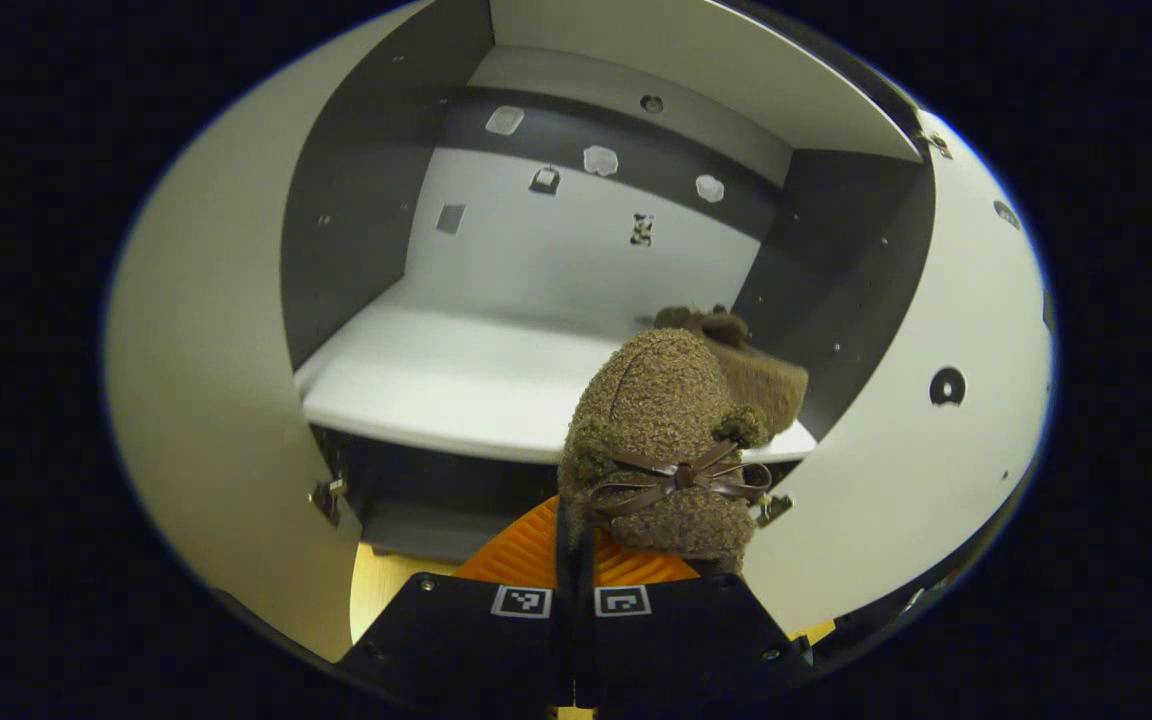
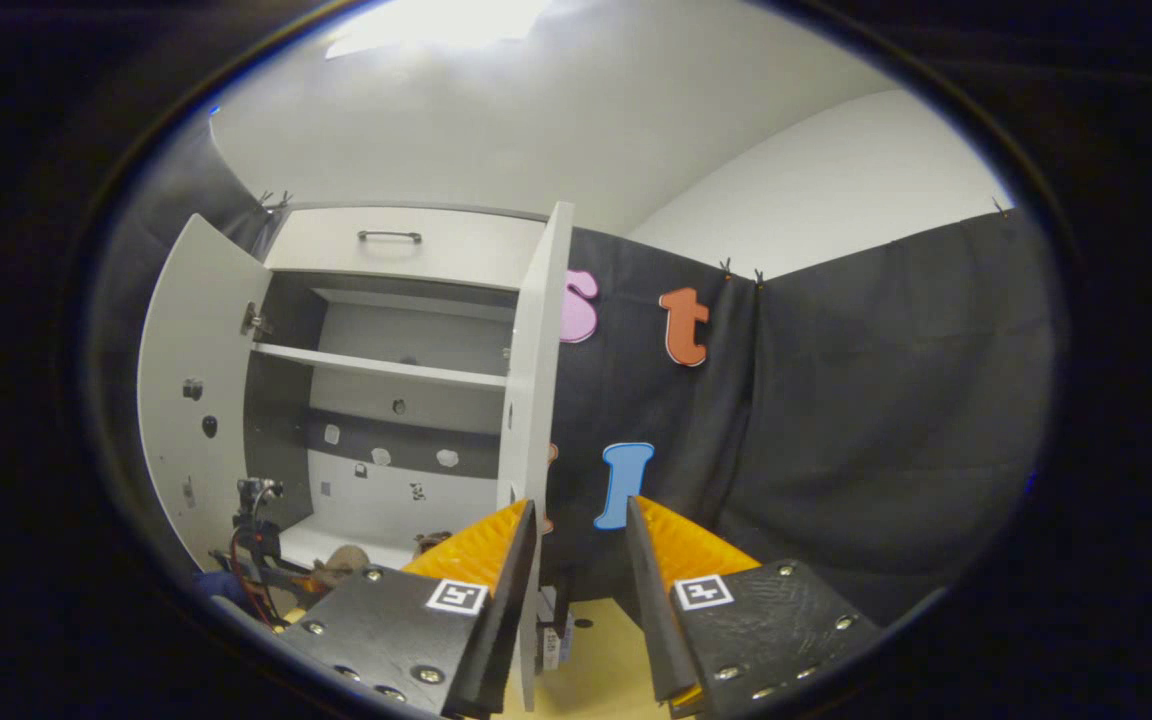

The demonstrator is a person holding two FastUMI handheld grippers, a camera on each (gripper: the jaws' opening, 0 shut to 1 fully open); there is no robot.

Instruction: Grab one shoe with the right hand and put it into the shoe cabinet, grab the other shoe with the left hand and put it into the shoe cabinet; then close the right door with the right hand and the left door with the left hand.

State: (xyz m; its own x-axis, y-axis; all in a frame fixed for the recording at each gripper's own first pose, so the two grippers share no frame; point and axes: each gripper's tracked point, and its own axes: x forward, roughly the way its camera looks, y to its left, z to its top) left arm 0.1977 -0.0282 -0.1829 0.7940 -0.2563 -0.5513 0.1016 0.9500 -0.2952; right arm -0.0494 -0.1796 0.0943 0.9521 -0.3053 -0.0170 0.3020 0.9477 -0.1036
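Starting at the left door [image 1: 206, 400], we see it swung wide, with its lower hinge [image 1: 328, 498] jutting toward the opening; a careless pull-back could snag there. The white shelf [image 1: 456, 375] of the shoe cabinet [image 1: 356, 230] lies bare across its left and middle. Our left tool [image 1: 576, 570] is clamped tight on the brown fuzzy shoe with the bow [image 1: 666, 440], which hangs at the shelf's front edge, not yet set down. We judge that the sole may catch that edge and twist out of the pinch. Just behind it, the other brown shoe [image 1: 761, 380] already rests on the shelf at the right; pushing in straight could shove it against the side wall. The right door [image 1: 926, 420] stands open. Our right tool [image 2: 581, 560], fingers apart and empty, hovers beside the right door's edge [image 2: 536, 370], near enough to knock it.
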